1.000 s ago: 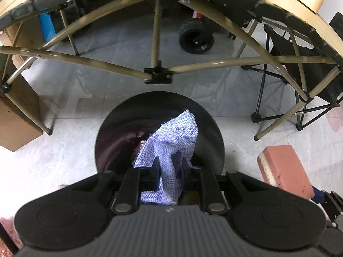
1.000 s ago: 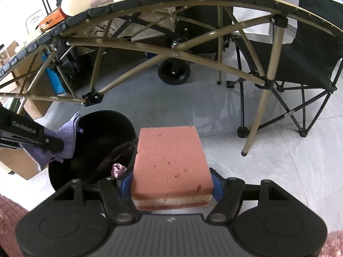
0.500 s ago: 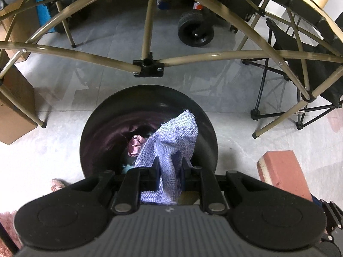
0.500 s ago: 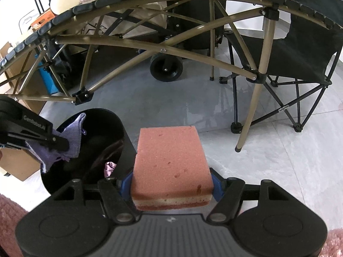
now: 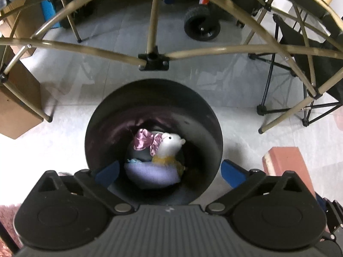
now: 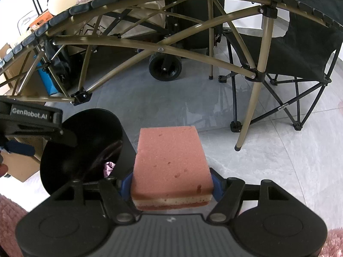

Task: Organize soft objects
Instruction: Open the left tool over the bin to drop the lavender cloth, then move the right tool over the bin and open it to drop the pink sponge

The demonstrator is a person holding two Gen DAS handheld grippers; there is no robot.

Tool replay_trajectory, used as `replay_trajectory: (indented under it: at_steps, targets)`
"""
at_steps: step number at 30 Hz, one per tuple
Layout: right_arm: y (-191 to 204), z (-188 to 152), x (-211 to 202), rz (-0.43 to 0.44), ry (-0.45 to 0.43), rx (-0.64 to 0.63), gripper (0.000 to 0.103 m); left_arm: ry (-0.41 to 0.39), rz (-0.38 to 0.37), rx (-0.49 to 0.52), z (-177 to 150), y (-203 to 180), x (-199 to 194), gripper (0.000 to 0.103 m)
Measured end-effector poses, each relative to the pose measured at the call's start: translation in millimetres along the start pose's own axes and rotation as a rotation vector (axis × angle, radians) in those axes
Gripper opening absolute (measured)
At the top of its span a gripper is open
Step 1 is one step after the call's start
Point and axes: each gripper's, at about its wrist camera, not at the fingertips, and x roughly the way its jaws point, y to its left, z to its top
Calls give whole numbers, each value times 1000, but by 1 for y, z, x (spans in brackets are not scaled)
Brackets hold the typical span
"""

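At the left edge of the right wrist view, the left tongs (image 6: 19,150) bear the white lettering "GenRobot.AI"; their jaws have just sprung wide, empty, above the black bin (image 5: 153,98), where the lilac cloth (image 5: 151,174) lies beside a white plush toy (image 5: 171,144). The right tongs (image 6: 171,185) pinch a pink sponge (image 6: 170,160), lower centre.

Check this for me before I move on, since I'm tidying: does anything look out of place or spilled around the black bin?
Nothing stands out. The black bin stands upright with the purple cloth and white plush toy inside, nothing spilled beside it.
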Motion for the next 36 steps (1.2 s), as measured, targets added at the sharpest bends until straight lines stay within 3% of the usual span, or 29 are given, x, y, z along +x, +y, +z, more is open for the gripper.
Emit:
replay_trajectory:
  at_steps: [19, 36]
  targets:
    - [3, 0, 0, 4, 2, -8, 69, 10, 7, -6, -2, 4, 1, 103]
    - [24, 5, 0, 17, -7, -52, 69, -7, 0, -47, -4, 32, -13, 103]
